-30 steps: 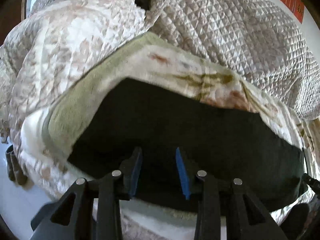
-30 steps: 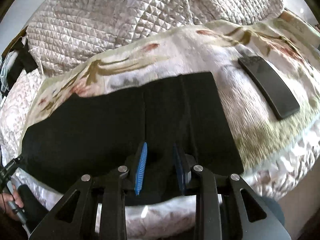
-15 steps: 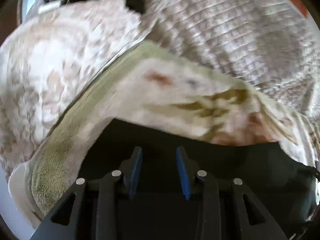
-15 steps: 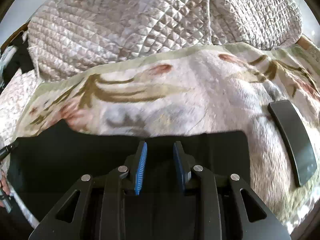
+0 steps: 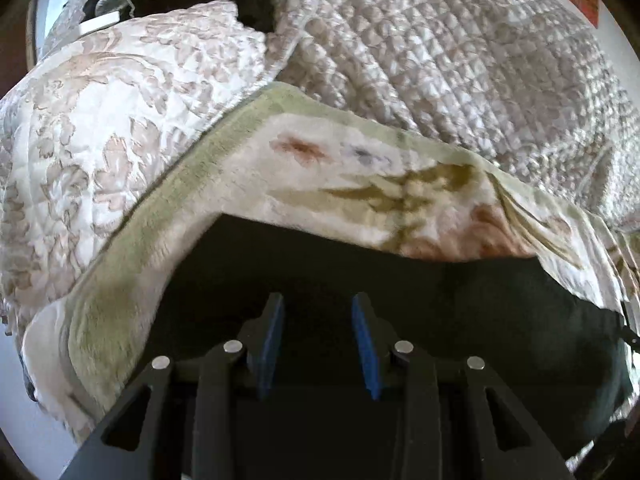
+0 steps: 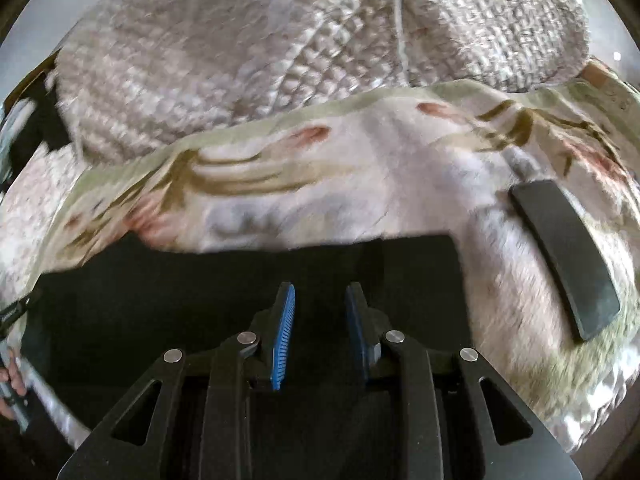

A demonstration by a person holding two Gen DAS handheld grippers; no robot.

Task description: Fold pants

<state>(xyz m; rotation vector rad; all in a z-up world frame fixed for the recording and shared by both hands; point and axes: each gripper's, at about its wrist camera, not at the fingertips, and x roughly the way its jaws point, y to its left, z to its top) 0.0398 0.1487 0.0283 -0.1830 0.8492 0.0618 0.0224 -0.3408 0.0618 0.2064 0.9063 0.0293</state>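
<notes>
Floral blanket (image 5: 328,184) | black pants (image 6: 160,292) under both tongs (image 5: 318,310) (image 6: 320,300) | both parted, empty

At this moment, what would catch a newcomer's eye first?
The black pants spread flat across the floral blanket, filling the lower half of both views. Blue pads of the open left gripper and right gripper hover over them. A dark phone-like slab lies on the blanket, right.
</notes>
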